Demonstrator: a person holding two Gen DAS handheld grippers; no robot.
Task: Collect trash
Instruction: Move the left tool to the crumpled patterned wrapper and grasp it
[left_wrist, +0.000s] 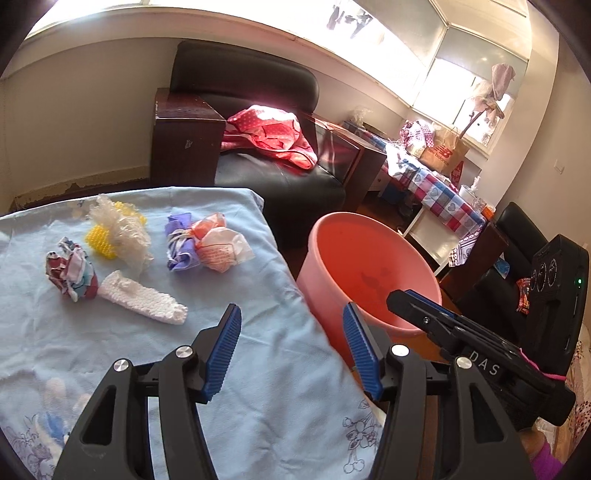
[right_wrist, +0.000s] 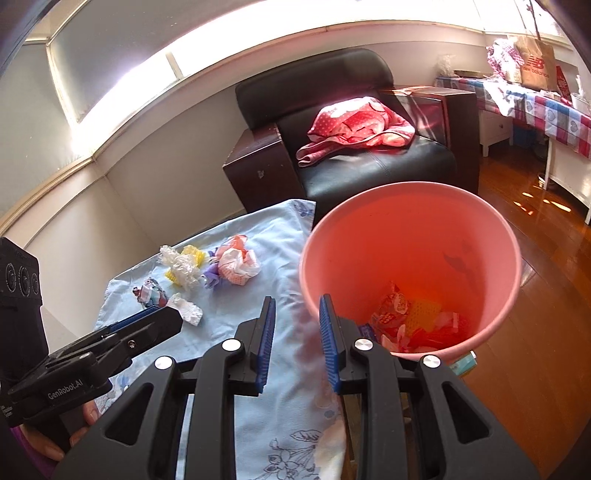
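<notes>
Now the left gripper (left_wrist: 291, 347) is hanging wide open over the blue cloth (left_wrist: 221, 362), nothing between its pads. Leftmost on the cloth a crumpled wrapper (left_wrist: 70, 273) is lying, with white foam (left_wrist: 142, 302) just beside it. Behind them clear plastic (left_wrist: 122, 229) is sitting on a yellow mesh piece (left_wrist: 99, 238); further right a purple scrap (left_wrist: 181, 240) is touching an orange-and-white wrapper (left_wrist: 221, 243). Right of the cloth the pink bucket (right_wrist: 480, 221) is standing on a wood floor (right_wrist: 546, 295), already holding what looks like wrappers. The right gripper (right_wrist: 297, 343) is pointing at the bucket's near rim, jaws narrowly parted and empty. Behind, a red cloth (right_wrist: 362, 125) is lying on a black armchair (right_wrist: 314, 81).
</notes>
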